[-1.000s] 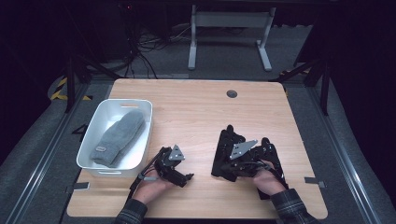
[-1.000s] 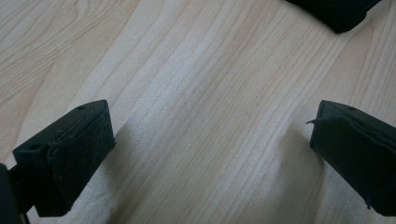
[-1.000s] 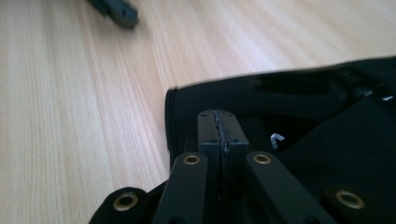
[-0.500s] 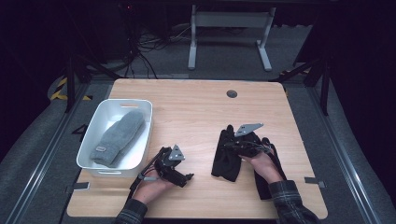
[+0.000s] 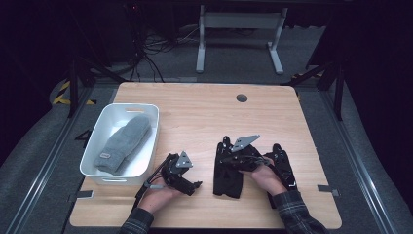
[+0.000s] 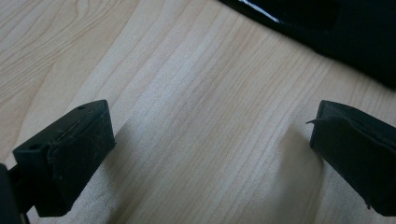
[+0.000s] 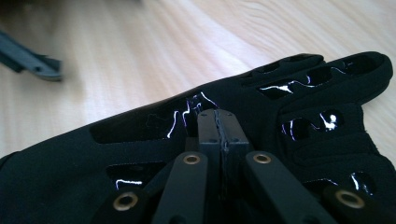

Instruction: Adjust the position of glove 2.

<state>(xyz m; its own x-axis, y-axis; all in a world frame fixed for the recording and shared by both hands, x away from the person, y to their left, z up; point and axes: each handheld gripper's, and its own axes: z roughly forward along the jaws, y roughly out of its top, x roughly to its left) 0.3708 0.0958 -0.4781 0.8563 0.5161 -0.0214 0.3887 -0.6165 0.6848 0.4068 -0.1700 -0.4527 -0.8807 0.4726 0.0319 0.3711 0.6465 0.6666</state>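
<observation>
White bin (image 5: 100, 168) at table left, grey mitten (image 5: 122, 144) lying inside it, untouched across the last second.

Left gripper (image 5: 191, 185) parked on the wood just right of the bin, same spot as a second ago. Jaws wide apart, nothing between them (left gripper view shows bare table (image 6: 196, 116) between the pads).

Black glove (image 5: 229, 170) lies flat mid-table, fingers pointing away from the person. Right gripper (image 5: 225, 157) has slid left over the last second: earlier it sat between the two gloves, now it is on top of this one. Jaws fully closed, pads pressed together; in the right gripper view the tips (image 7: 218, 122) sit against the glove's back (image 7: 154, 135). Whether they pinch any fabric I cannot tell; no visible fold between the pads.

Second black glove (image 5: 283, 168) further right, partly under the right hand (image 5: 263, 178), hasn't shifted.

Read: right side has committed to the left glove, probably a pinch-and-lift toward the bin. If the pads closed on nothing, reopen and regrip.
</observation>
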